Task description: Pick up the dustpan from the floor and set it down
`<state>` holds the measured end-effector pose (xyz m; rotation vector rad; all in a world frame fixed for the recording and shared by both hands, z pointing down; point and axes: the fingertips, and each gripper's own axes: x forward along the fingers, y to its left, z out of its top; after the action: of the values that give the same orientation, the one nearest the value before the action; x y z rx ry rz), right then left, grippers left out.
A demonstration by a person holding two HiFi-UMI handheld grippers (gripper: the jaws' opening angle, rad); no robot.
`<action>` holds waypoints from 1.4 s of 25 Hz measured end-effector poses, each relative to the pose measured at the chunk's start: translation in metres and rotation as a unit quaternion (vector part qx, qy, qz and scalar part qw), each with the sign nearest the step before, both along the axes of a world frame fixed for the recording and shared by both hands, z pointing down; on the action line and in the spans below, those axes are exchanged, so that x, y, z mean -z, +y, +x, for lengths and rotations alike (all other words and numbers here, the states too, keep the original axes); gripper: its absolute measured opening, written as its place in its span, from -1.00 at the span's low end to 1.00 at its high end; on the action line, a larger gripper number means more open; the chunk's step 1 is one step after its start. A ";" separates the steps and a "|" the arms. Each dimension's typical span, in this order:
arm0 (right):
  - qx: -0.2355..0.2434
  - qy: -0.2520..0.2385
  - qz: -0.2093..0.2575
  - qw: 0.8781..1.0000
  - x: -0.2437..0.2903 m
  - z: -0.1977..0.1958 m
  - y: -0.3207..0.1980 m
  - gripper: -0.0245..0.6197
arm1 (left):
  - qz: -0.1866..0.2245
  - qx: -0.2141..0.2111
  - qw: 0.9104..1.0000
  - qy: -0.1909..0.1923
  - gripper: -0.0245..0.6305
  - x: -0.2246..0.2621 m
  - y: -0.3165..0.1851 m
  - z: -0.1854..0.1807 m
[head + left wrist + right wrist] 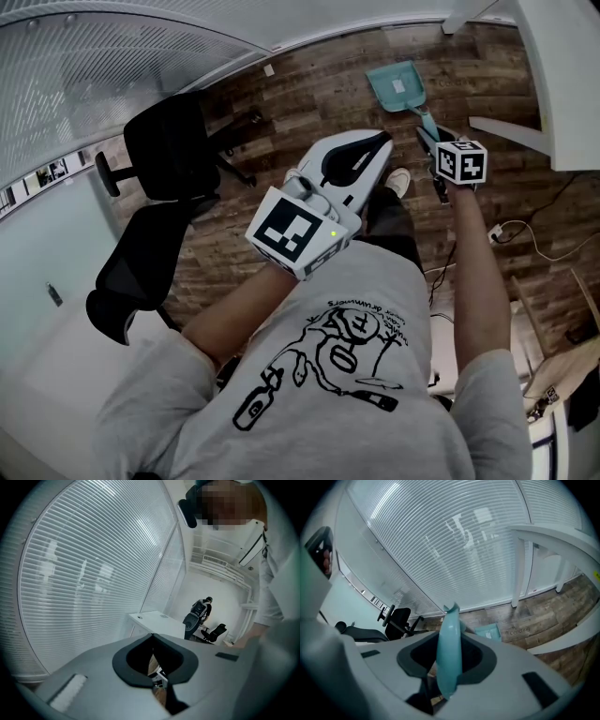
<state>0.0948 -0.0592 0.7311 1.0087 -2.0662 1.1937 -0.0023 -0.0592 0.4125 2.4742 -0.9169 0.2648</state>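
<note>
My right gripper [429,141] has its jaws closed on the teal dustpan [401,86] — the pads clamp the flat handle, which stands on edge in the gap and fills it in the right gripper view. From the jaws the handle slopes away to the pan, whose wide edge points away from me. The pan sits low over the wood floor [309,84]; no view shows whether it touches the boards. Position reference: the black office chair [173,145]. In the head view the dustpan is well to the right of the chair, with bare floor between the two. My left gripper [375,142] hangs between the chair and the dustpan handle, nearer the handle and apart from both. Its jaws stand together — only a thin slit shows between them in the left gripper view — and they hold nothing. The slatted blind wall [94,56] runs behind the chair, on the side away from the dustpan.
</note>
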 end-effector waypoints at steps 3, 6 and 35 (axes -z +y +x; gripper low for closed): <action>-0.001 -0.004 0.003 1.000 0.004 0.001 0.000 -0.64 | 0.005 -0.002 1.000 0.001 -0.92 0.002 -0.001 0.002; -0.003 -0.008 0.007 1.000 0.010 0.002 0.000 -0.64 | 0.007 -0.001 1.000 0.002 -0.92 0.005 -0.001 0.004; 0.010 -0.020 0.047 0.999 0.093 0.001 0.019 -0.65 | 0.038 -0.002 0.999 0.012 -0.92 0.040 0.001 0.008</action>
<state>0.0955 -0.0405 0.6381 1.0122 -2.1767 1.1244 0.0057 -0.0578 0.3723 2.5443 -0.9278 0.2042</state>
